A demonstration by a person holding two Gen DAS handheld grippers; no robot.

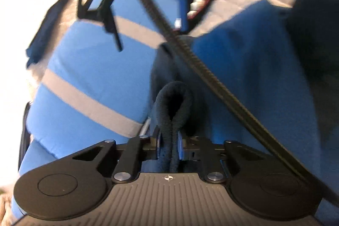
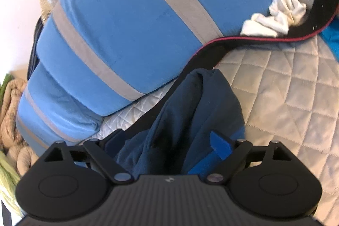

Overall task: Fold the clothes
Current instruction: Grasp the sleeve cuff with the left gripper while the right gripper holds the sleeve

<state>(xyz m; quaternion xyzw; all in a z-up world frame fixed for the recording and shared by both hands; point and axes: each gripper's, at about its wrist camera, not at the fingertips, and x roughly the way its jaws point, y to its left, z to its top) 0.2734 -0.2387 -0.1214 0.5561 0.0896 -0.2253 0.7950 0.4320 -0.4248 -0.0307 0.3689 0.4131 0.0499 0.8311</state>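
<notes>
Both grippers, left point(image 1: 169, 147) and right point(image 2: 175, 151), clamp a navy garment point(image 1: 243, 82), holding it over the quilt point(image 2: 275, 88) for folding.

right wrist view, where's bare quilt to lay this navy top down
The open patch is the beige quilted cover, right of the navy garment in the right gripper and below the black red-piped strap. To the left the blue striped cushions crowd it; white and striped clothes pile up top right.
</notes>
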